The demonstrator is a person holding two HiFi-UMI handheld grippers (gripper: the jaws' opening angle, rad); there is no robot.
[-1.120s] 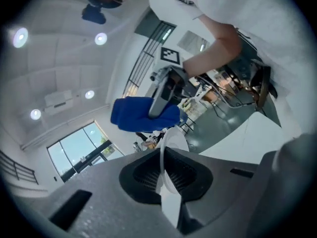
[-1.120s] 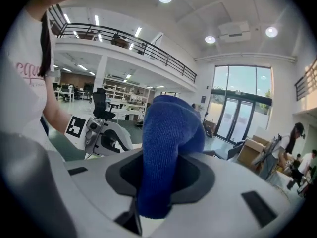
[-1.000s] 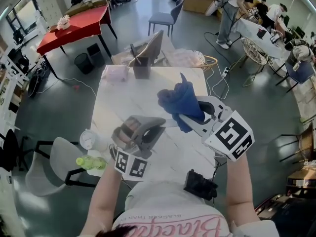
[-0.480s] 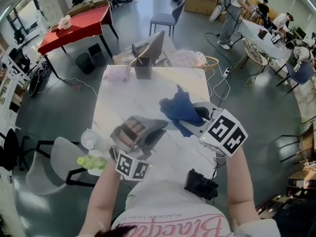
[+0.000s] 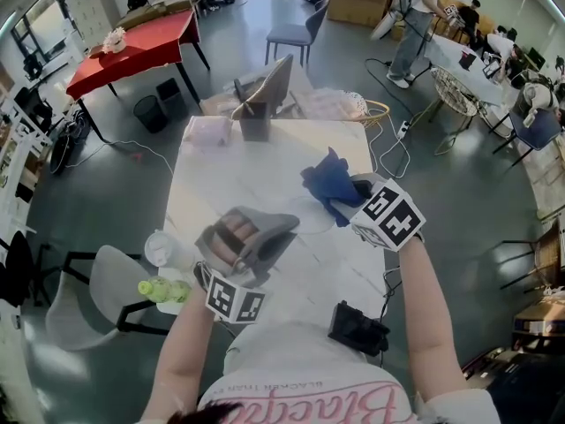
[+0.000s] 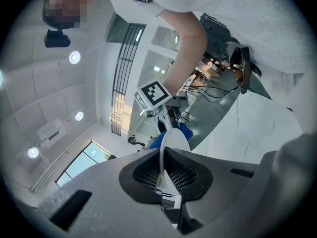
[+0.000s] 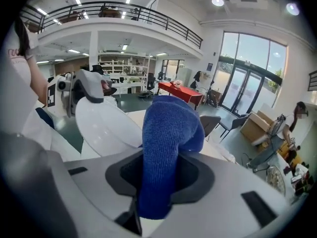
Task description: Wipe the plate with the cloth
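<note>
My left gripper (image 5: 281, 228) is shut on the rim of a white plate (image 5: 311, 219) and holds it on edge above the white table (image 5: 221, 184). From the left gripper view the plate (image 6: 173, 145) runs edge-on between the jaws of that gripper (image 6: 166, 157). My right gripper (image 5: 351, 198) is shut on a blue cloth (image 5: 330, 182), which bunches up out of the jaws beside the plate's far side. In the right gripper view the cloth (image 7: 168, 143) fills the gap of this gripper (image 7: 166, 170), and the plate's face (image 7: 106, 125) lies just to its left.
A grey chair (image 5: 265, 91) and a pale bag (image 5: 206, 131) stand at the table's far end. A green bottle (image 5: 163, 290) and a clear lid (image 5: 159, 250) lie at the near left, a black object (image 5: 357, 329) at the near right. People work at the back right.
My right gripper has sunk and drawn away toward the table's right side with the cloth. The left gripper has stayed in place with the plate, rolling slightly.
</note>
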